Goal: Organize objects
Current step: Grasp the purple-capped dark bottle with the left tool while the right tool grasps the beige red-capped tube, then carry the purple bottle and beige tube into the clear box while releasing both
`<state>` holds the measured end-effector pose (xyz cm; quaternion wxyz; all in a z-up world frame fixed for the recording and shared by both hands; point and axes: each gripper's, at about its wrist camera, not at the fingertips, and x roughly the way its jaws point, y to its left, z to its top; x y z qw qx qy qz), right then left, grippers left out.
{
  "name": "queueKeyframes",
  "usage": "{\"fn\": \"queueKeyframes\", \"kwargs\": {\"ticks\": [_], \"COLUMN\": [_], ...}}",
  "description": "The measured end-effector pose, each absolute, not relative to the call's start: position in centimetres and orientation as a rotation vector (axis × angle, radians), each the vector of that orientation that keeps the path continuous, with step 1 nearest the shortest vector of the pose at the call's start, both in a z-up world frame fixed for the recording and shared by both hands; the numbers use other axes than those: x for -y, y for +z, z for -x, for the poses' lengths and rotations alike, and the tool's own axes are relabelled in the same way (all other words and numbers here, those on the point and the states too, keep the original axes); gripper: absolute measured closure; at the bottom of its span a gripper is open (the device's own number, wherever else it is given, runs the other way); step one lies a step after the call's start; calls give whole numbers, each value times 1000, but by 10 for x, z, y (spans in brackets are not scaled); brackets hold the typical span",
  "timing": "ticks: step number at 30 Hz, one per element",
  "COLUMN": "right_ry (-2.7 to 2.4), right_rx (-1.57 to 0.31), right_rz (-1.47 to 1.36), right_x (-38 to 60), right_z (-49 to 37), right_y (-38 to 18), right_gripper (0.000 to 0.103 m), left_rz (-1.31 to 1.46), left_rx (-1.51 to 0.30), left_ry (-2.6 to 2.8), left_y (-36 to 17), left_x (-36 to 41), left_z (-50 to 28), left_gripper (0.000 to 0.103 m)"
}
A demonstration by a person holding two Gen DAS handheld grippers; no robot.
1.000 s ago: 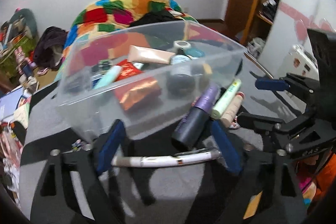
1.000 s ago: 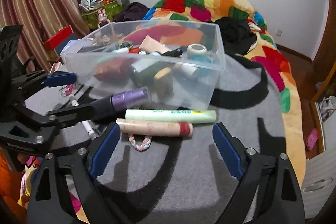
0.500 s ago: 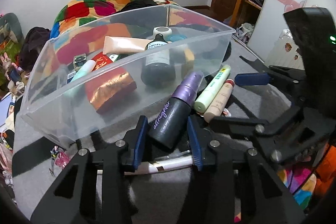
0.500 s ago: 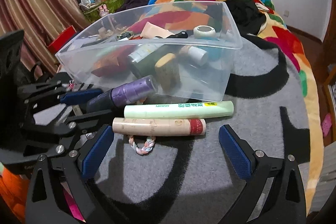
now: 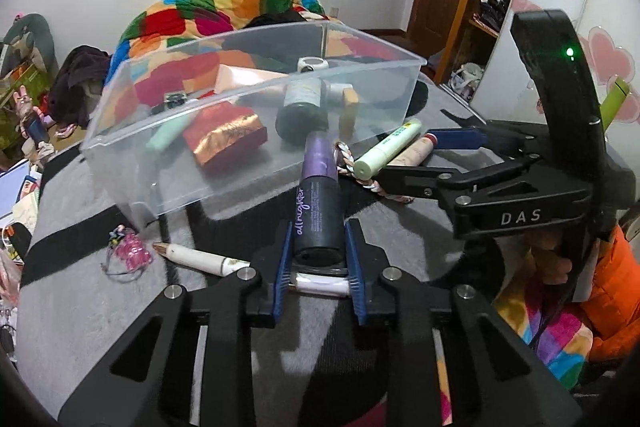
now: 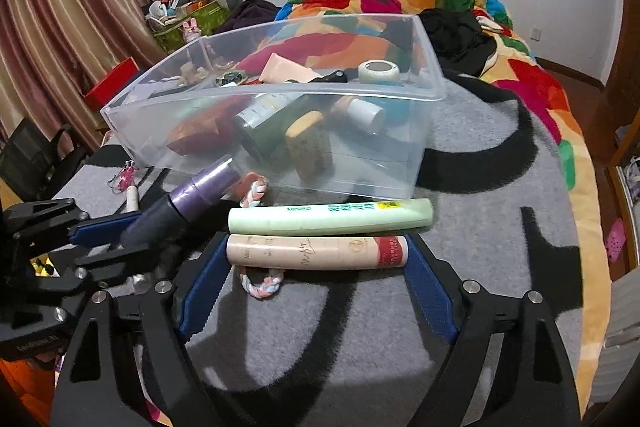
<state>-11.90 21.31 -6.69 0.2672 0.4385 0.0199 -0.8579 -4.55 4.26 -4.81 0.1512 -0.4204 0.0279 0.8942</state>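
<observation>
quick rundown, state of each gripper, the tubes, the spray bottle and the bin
left gripper: just closed, shut on the spray bottle
spray bottle: lying, gripped
right gripper: closing, straddling the beige tube endwise
beige tube: lying flat
green tube: lying flat, untouched
clear bin: lidless, partly filled

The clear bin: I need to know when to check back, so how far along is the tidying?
Partly done. The clear bin already holds several cosmetics. In hand: the left claw, whose jaws have just been closing, grips the purple-capped spray bottle; the right claw, jaws also narrowing, straddles the beige tube. Left on the blanket: the green tube, white pencil, braided tie, pink trinket.
</observation>
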Motion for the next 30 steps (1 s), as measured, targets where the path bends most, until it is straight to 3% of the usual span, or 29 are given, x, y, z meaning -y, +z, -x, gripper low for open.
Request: {"fn": "queueKeyframes", "kwargs": {"ticks": [14, 30], "right_ry": [-2375, -2447], "right_rx": [8, 30], "right_rz": [-1031, -890], "right_x": [-225, -209], "right_z": [109, 130], "right_y": [-21, 17], "right_gripper": [20, 20], "left_rz": [1035, 776], "left_rx": [-94, 9], "left_ry": [2682, 2808], "left_y": [-1, 72], "left_x": [-33, -11], "left_z": [26, 50], "left_gripper": [77, 77]}}
